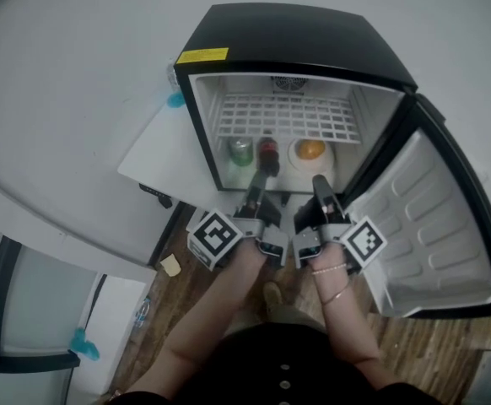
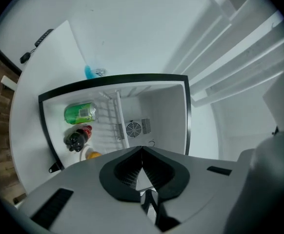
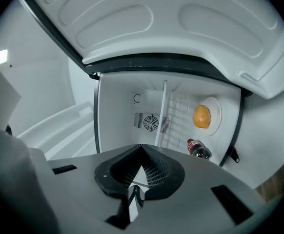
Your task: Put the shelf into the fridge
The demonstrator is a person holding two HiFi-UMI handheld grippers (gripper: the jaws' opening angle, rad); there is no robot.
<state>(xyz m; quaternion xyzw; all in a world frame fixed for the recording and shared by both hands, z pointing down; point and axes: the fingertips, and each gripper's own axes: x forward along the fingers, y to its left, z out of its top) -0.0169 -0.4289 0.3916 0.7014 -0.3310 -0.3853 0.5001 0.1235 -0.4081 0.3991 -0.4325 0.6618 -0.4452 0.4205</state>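
The white wire shelf (image 1: 283, 116) already lies across the black mini fridge (image 1: 296, 36), upper centre of the head view. It sits above a green can (image 1: 240, 150), a dark soda bottle (image 1: 267, 151) and an orange on a white plate (image 1: 310, 149). The left gripper (image 1: 259, 175) and right gripper (image 1: 320, 184) hang just outside the opening, fingers clenched on nothing. Whether the shelf's edges sit on the side ledges cannot be told; if not, it could tip onto the things below.

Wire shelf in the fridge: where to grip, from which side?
Front rail of the wire shelf, straight in from the open front. It lies flat with sides and back against the fridge walls; only the front edge is exposed.
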